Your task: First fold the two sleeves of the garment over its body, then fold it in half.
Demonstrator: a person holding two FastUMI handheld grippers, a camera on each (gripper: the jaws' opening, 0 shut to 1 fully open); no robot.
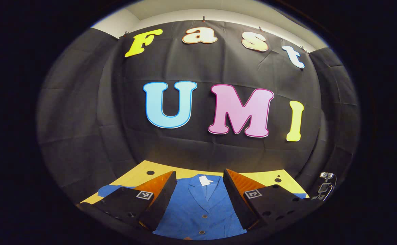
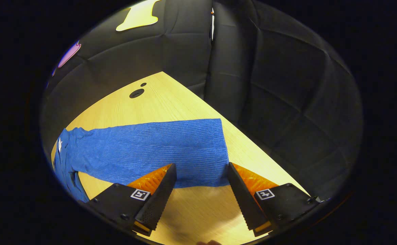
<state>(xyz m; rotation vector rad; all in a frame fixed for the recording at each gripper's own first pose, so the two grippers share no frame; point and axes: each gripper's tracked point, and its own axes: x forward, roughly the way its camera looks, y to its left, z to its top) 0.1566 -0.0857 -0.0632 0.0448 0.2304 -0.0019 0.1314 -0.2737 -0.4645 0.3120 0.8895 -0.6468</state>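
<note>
- In the left gripper view, the left gripper (image 1: 200, 197) sits at the bottom of the frame with its two black fingers spread wide, nothing pinched between them.
- Showing in the gap between those fingers is the blue garment (image 1: 203, 211), lying flat with its collar and a white neck label (image 1: 204, 180) toward the far side and two buttons down its front.
- Beyond it, the yellow wooden table (image 1: 140, 175) runs across the lower middle of the frame, with a dark round hole (image 1: 150, 173) near its left far corner and more blue cloth at the lower left edge.
- At the lower right edge of that view stands a small device on a stand (image 1: 326, 187), too small to make out.
- In the right gripper view, the right gripper (image 2: 201, 190) is at the bottom centre, fingers likewise held apart and gripping nothing.
- Just past its fingertips lies one sleeve (image 2: 151, 149), stretched flat across the table from the cuff (image 2: 219, 153) at centre toward the garment's body at the left edge.
- Farther up, bare tabletop holds two dark holes (image 2: 136, 93) at upper left of centre.
</note>
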